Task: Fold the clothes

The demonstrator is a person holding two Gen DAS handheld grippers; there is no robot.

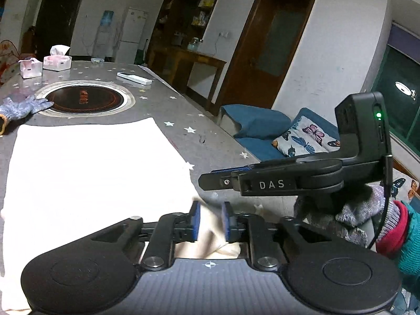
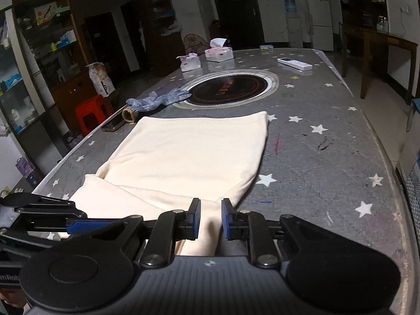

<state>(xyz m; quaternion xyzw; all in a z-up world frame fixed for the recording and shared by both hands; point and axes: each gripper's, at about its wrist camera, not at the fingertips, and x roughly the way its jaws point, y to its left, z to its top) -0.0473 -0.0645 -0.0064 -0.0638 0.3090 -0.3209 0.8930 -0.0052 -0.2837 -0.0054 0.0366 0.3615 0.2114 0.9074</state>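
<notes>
A cream garment (image 1: pixel 92 170) (image 2: pixel 189 152) lies flat on the grey star-patterned table (image 1: pixel 210 136) (image 2: pixel 315 157), its near end gathered toward me. My left gripper (image 1: pixel 210 221) has a blurred fold of the near corner between its blue pads, which stand slightly apart from it. My right gripper (image 2: pixel 211 219) is shut on a bunched strip of the garment's near right corner. In the left wrist view the right gripper (image 1: pixel 203 182) reaches in from the right, held by a gloved hand (image 1: pixel 354 215). The left gripper (image 2: pixel 76 219) shows at the lower left of the right wrist view.
A blue knit glove (image 1: pixel 21 107) (image 2: pixel 157 99) and a round inset hob (image 1: pixel 84 99) (image 2: pixel 231 86) lie beyond the garment. A white remote (image 1: pixel 134 78) (image 2: pixel 294 63) and tissue boxes (image 1: pixel 56 61) (image 2: pixel 219 52) sit farther back. A phone (image 2: pixel 113 126) rests at the left edge.
</notes>
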